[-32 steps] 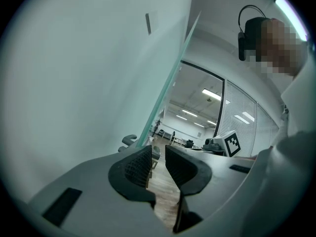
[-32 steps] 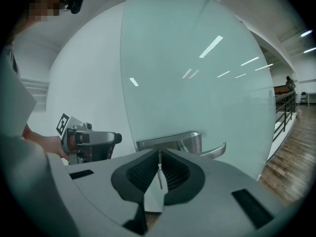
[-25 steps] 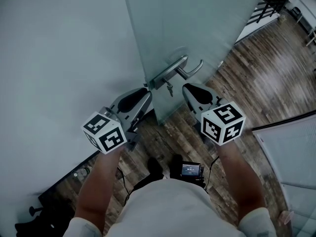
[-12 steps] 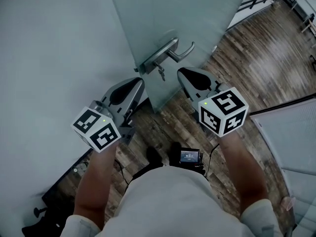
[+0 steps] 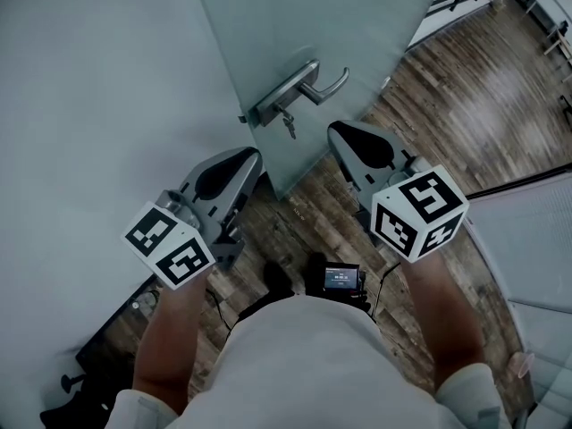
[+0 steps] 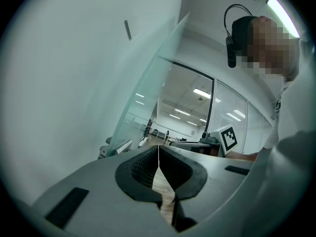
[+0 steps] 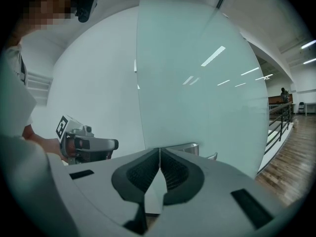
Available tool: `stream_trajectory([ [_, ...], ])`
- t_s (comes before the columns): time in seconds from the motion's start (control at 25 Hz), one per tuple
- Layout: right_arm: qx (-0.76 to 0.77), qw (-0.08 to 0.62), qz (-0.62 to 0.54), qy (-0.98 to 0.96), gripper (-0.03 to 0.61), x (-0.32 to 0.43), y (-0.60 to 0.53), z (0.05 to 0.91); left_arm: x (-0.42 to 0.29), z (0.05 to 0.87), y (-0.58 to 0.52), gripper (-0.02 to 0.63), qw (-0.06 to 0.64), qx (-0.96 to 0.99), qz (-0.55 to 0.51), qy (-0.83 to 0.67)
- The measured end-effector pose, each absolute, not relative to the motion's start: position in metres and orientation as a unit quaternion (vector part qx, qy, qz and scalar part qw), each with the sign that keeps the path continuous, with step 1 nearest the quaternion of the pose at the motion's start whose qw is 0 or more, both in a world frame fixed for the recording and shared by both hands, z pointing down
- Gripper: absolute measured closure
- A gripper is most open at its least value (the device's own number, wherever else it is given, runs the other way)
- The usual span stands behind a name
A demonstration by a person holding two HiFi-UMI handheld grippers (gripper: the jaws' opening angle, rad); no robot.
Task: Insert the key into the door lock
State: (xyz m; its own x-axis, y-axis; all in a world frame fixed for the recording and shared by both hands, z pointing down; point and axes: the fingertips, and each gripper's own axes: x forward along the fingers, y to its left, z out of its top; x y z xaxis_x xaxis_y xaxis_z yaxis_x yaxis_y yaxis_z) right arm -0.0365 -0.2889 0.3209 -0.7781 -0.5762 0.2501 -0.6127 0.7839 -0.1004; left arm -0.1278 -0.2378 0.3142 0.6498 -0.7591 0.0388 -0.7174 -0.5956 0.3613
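Okay, glass door [image 5: 295, 25] stands just ahead of both sets of fingers, with the door handle [image 5: 299, 83] near its edge beyond the tips. Left gripper [image 5: 256, 155]: jaws have just been closing and are now together, nothing between them. Right gripper [image 5: 338, 130]: jaws together, also empty. Key [image 5: 288, 128] looks already seated in the lock under the handle. It sits ahead of and between the two tips and touches neither. Its long axis seems to hang down and out from the door, though it is too small to be sure. Neither gripper is clearly nearer.
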Motion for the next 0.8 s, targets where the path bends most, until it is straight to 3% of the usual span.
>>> stream_trajectory([
  [0.8,0.331,0.108,0.098,-0.932,0.563,-0.010,-0.256,0.326,-0.132,0.324,-0.206,0.594,0.188,0.882,-0.047,-0.429],
])
